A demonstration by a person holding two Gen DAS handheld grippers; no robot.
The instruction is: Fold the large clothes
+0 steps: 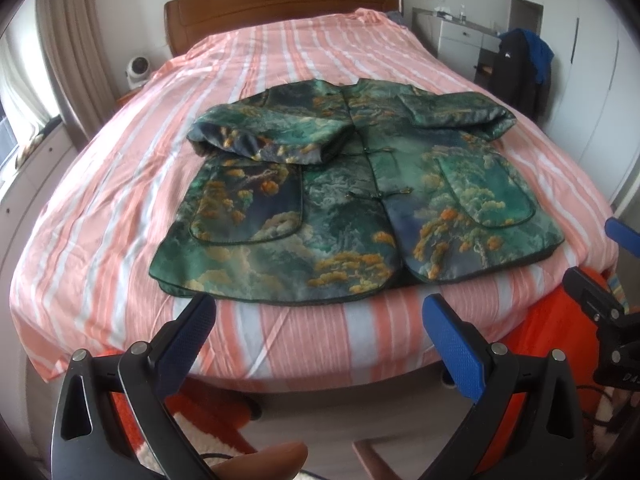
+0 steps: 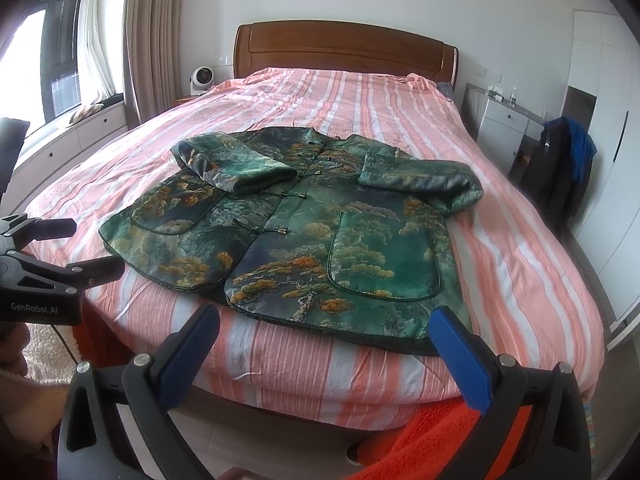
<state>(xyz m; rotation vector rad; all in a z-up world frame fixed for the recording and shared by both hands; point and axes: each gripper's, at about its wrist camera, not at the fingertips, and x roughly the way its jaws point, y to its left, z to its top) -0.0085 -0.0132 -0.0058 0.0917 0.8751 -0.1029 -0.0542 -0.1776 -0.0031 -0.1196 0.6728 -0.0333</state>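
Note:
A green jacket (image 1: 352,200) printed with orange trees lies front up near the foot of the bed, both sleeves folded in across its chest. The same jacket (image 2: 304,240) fills the middle of the right wrist view. My left gripper (image 1: 320,316) hangs open just short of the jacket's hem, its blue pads (image 1: 452,344) holding nothing. My right gripper (image 2: 326,328) is also open, its right pad (image 2: 456,352) at the hem's lower right corner; I cannot tell if it touches. The right gripper's black body (image 1: 600,312) shows at the right edge of the left wrist view.
The bed wears a pink and white striped cover (image 1: 280,64) under a wooden headboard (image 2: 344,48). An orange rug (image 2: 432,436) lies on the floor at the foot. A chair hung with dark clothes (image 2: 560,168) and white drawers (image 2: 500,128) stand to the right, a small fan (image 2: 202,78) to the left.

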